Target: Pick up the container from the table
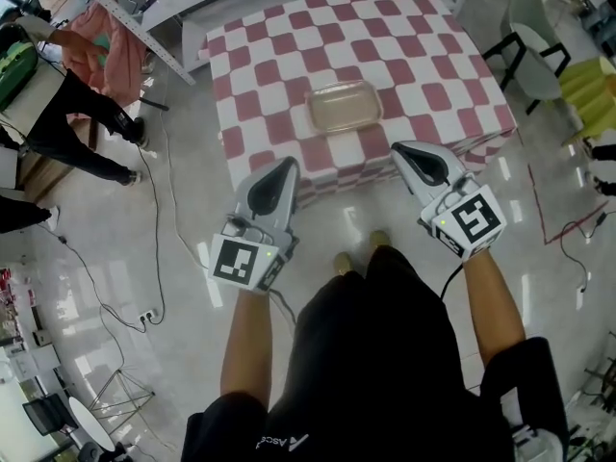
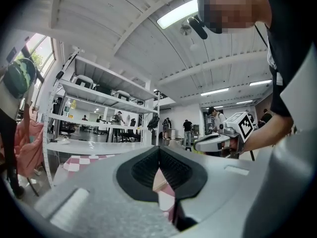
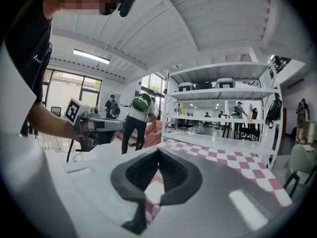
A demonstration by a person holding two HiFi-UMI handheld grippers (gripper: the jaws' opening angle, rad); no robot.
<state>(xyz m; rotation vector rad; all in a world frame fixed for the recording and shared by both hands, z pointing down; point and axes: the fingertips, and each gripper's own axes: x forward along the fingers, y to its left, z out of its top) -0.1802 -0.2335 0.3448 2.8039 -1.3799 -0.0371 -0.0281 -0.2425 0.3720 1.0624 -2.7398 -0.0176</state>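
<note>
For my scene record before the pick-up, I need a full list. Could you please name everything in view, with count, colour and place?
table: one, pink-and-white checked cloth, ahead of the person
container: one, clear and pale, shallow, on the table towards its near edge
shelf rack: one, white, beyond the table
chair: one, grey with black legs, right of the table
cables: several, black, on the floor left of the table
bystanders: several, mostly dark clothes, left of the table and further back
left gripper: one, grey with black pads, shut, empty, before the table's near edge
right gripper: one, same colours, shut, empty, apart from the container
</note>
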